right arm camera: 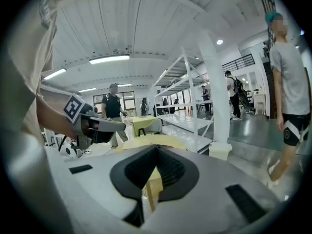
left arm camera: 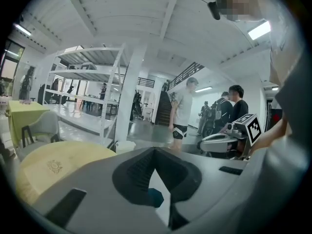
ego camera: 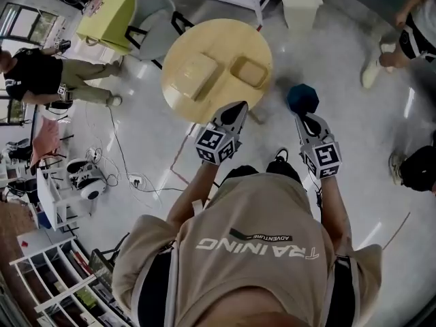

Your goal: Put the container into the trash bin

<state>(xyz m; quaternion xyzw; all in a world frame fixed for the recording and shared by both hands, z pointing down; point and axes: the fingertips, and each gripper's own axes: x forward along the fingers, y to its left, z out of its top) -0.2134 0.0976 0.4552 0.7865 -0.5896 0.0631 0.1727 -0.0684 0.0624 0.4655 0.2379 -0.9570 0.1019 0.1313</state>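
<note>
Both your grippers are empty and their jaws are pressed together. The left gripper (ego camera: 238, 107) points toward the near edge of the round pale yellow table (ego camera: 204, 36), and the right gripper (ego camera: 302, 118) is over the floor, just beside the dark blue plastic bin (ego camera: 302, 97). The shallow open pale yellow container (ego camera: 249, 71) lies on the table, not yet touched, with a flat square box of the same colour (ego camera: 197, 75) next to it. I think the first risk is that you reach the container with closed jaws and only push it over the smooth top, maybe off the edge; the jaws must be spread first. The two yellow pieces are close and look alike, so you may catch the wrong one. Also, a white rectangular bin (ego camera: 300, 7) stands beyond the table, well apart, so it is not certain which bin is meant.
</note>
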